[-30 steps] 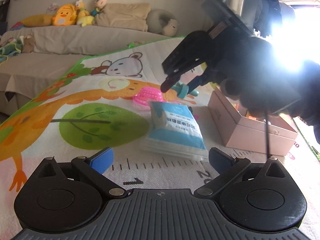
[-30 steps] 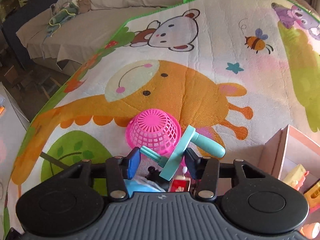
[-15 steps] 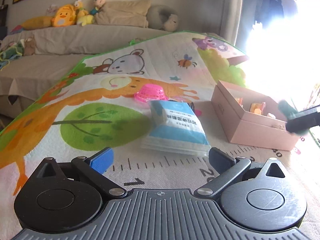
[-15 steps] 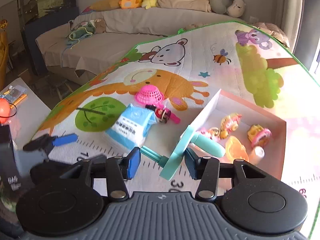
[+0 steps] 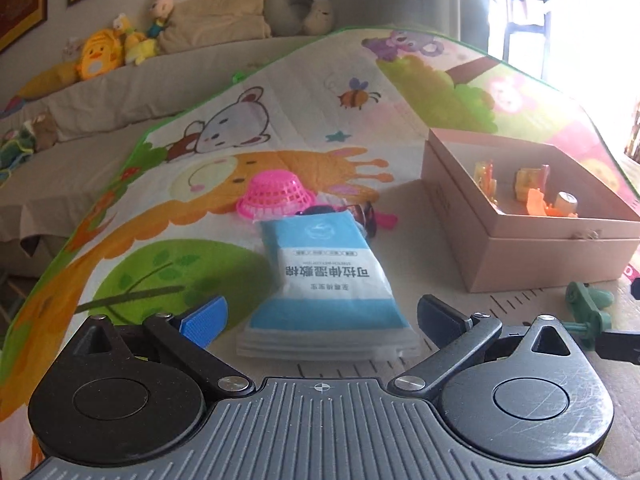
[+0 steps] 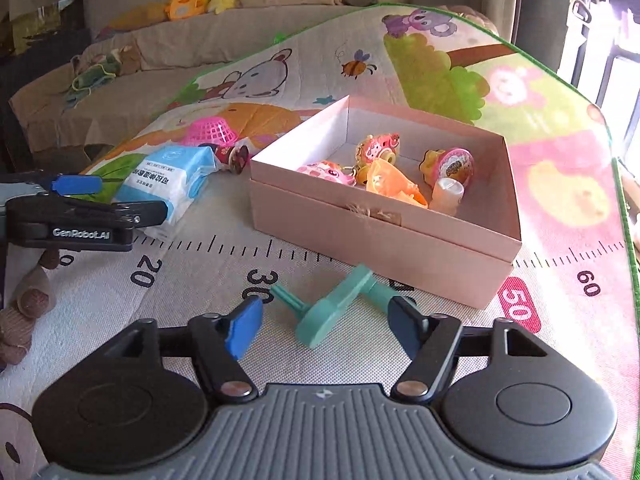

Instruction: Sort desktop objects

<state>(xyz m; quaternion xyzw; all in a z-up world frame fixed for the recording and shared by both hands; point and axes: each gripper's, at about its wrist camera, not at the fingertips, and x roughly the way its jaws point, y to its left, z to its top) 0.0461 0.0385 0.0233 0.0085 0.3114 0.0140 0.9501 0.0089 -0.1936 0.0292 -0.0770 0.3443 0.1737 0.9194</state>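
A teal crank-shaped toy [image 6: 332, 312] lies on the play mat just in front of the pink box [image 6: 380, 236]. My right gripper [image 6: 326, 326] straddles it with jaws opening, and the pads stand clear of the toy. The same toy [image 5: 586, 308] shows at the right edge of the left wrist view. My left gripper [image 5: 320, 316] is open over the near end of a blue and white packet [image 5: 324, 280], without touching it. The left gripper [image 6: 76, 204] also appears at the far left of the right wrist view, next to the packet [image 6: 172, 184].
The pink box [image 5: 516, 248] holds several small toys [image 6: 400, 172]. A pink upturned basket [image 5: 276, 196] and a dark red toy [image 6: 230, 156] lie behind the packet. A brown plush [image 6: 24, 308] sits at the left mat edge. A sofa with stuffed animals [image 5: 104, 52] runs behind.
My right gripper carried the teal toy from above the pink basket over to the mat in front of the box, and its jaws spread off it. The left gripper moved closer to the packet.
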